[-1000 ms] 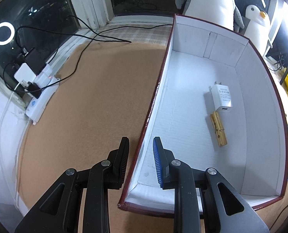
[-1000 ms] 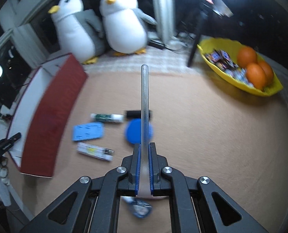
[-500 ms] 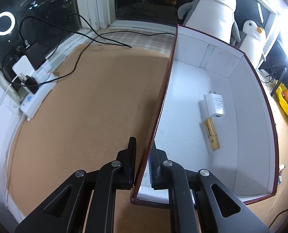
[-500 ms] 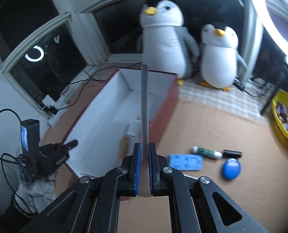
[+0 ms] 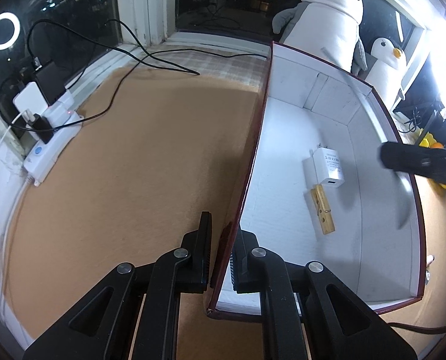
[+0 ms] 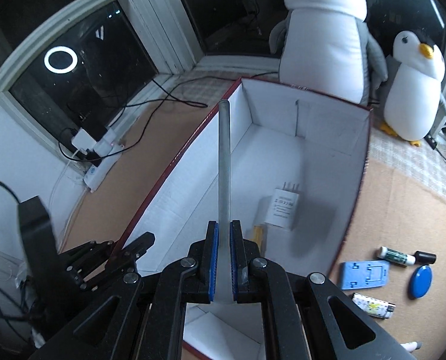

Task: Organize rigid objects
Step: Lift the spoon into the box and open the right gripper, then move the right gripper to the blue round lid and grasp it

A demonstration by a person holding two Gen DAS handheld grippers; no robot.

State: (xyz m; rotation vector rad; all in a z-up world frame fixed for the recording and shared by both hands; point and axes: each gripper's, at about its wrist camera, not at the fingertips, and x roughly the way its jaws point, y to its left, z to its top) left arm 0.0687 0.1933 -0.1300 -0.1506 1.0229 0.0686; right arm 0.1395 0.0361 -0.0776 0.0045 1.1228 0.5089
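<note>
A red box with a white inside (image 5: 253, 162) lies open on the tan mat. My left gripper (image 5: 221, 258) is shut on its left wall near the front corner, one finger outside and one inside. A white charger (image 5: 325, 165) and a wooden clothespin (image 5: 323, 207) lie on the box floor. My right gripper (image 6: 223, 258) is shut on a long grey flat stick (image 6: 224, 165) that points out over the box (image 6: 355, 180). It shows as a dark blur over the right wall in the left wrist view (image 5: 386, 156).
On the mat right of the box lie a blue flat holder (image 6: 364, 274), a glue stick (image 6: 395, 255), a black cap (image 6: 425, 258), a blue oval (image 6: 421, 280) and a lighter (image 6: 373, 301). Two plush penguins (image 6: 325, 36) stand behind. A power strip (image 5: 51, 150) with cables sits left.
The left jaws closed onto the box wall. The right gripper carried the grey stick from above the loose items leftward to above the box.
</note>
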